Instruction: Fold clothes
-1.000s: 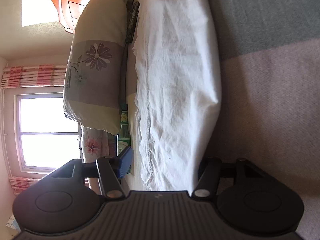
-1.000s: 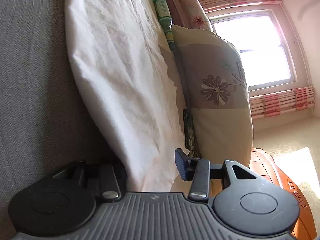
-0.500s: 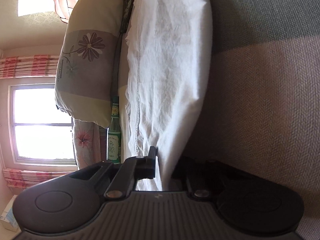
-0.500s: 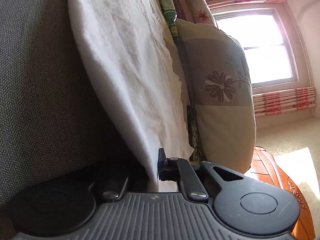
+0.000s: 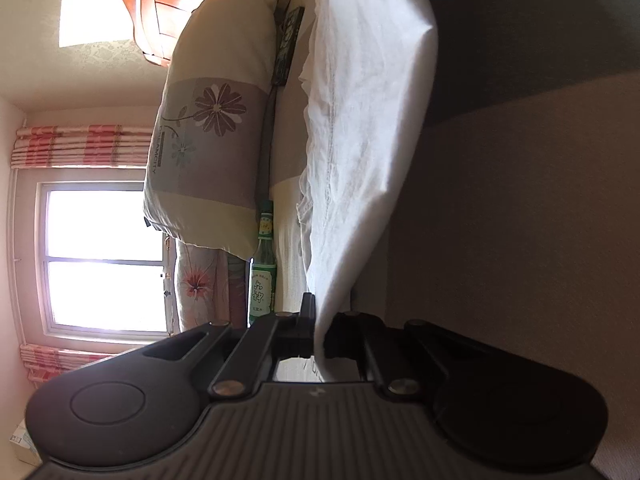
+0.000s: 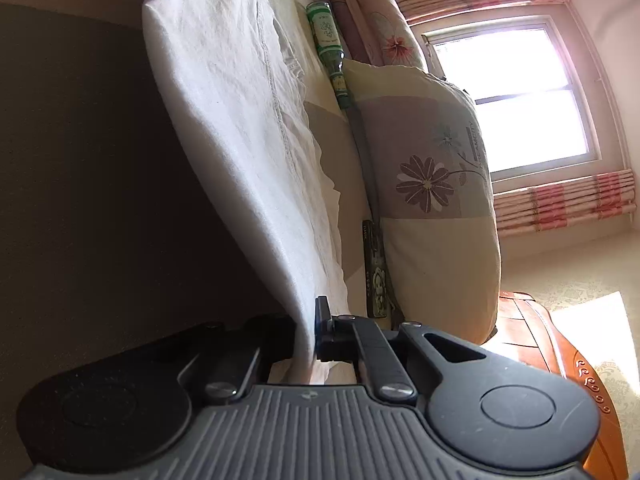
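Note:
A white garment (image 5: pixel 360 128) lies on a grey bed cover (image 5: pixel 520 220); both views are rolled sideways. My left gripper (image 5: pixel 320 332) is shut on the garment's near edge, which rises off the cover between the fingers. In the right wrist view the same white garment (image 6: pixel 240 128) stretches away, and my right gripper (image 6: pixel 308 336) is shut on its other near edge, also lifted. The cloth hangs taut between the two grips, with a dark shadow under it.
A cream pillow with a brown flower (image 5: pixel 208 128) lies beyond the garment, also in the right wrist view (image 6: pixel 432 184). A green glass bottle (image 5: pixel 263 276) and a dark flat box (image 5: pixel 286 46) lie beside it. A wooden headboard (image 5: pixel 180 8) and a window (image 5: pixel 104 256) are behind.
Both grippers went from open to shut on the garment's near edge. They then lifted it, so the cloth now stands off the cover with shadow beneath.

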Action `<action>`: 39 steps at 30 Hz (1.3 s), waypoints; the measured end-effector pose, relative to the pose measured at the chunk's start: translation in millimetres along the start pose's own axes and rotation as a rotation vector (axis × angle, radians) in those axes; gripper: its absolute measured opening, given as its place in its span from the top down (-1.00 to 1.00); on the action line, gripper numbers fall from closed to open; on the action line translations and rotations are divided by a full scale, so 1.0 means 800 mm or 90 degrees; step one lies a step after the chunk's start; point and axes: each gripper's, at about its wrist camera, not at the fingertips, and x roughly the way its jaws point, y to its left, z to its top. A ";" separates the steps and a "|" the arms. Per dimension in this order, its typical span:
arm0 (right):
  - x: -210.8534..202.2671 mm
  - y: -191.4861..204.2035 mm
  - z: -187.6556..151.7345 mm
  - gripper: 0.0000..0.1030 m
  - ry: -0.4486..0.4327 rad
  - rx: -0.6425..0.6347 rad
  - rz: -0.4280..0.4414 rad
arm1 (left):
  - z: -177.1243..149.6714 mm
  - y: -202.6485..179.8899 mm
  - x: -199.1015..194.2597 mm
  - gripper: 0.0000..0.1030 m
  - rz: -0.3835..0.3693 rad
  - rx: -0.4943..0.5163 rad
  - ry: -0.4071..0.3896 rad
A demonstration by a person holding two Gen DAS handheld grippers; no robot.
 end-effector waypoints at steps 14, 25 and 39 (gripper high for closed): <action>-0.129 0.023 -0.022 0.89 0.010 -0.001 0.052 | -0.017 -0.029 -0.128 0.96 -0.015 0.019 -0.046; -0.166 0.077 -0.043 0.85 0.040 -0.036 0.130 | -0.026 -0.077 -0.183 0.96 -0.083 0.065 -0.070; -0.217 0.013 -0.101 0.19 0.117 0.018 0.216 | -0.091 0.018 -0.226 0.79 -0.286 -0.109 -0.064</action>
